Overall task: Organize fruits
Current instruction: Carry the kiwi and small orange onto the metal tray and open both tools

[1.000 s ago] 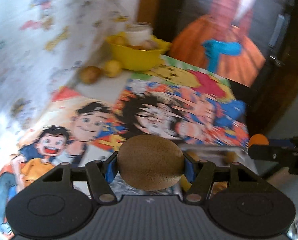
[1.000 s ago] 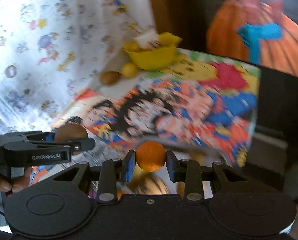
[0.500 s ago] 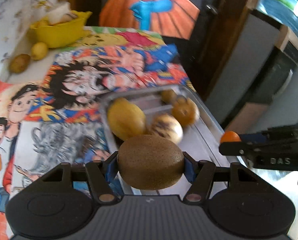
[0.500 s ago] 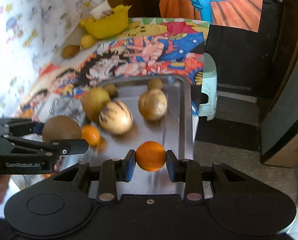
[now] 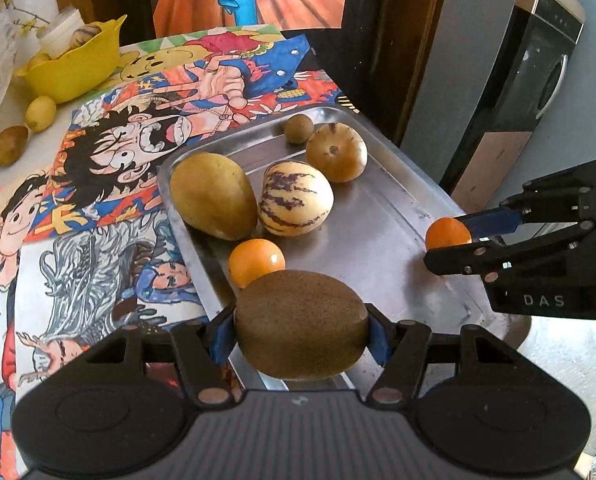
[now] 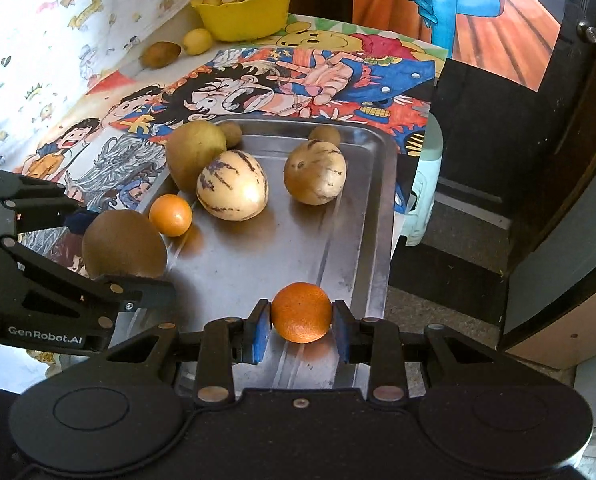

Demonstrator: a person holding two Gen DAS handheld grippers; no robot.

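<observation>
Left gripper (image 5: 301, 334) pinches a kiwi (image 5: 301, 322), right gripper (image 6: 301, 326) pinches an orange (image 6: 302, 312), both over the tray's (image 5: 378, 216) near edge. Several fruits already on the tray. Still out at the table's far corner: a lemon (image 6: 197, 41) and another kiwi (image 6: 161, 54).

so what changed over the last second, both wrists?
Both grippers swung from facing the far yellow bowl to hanging over the metal tray, and came lower. The left gripper has kept its grip on the kiwi, the right gripper on the small orange. Nothing was let go. The fruit in the tray and by the bowl looks unmoved.
</observation>
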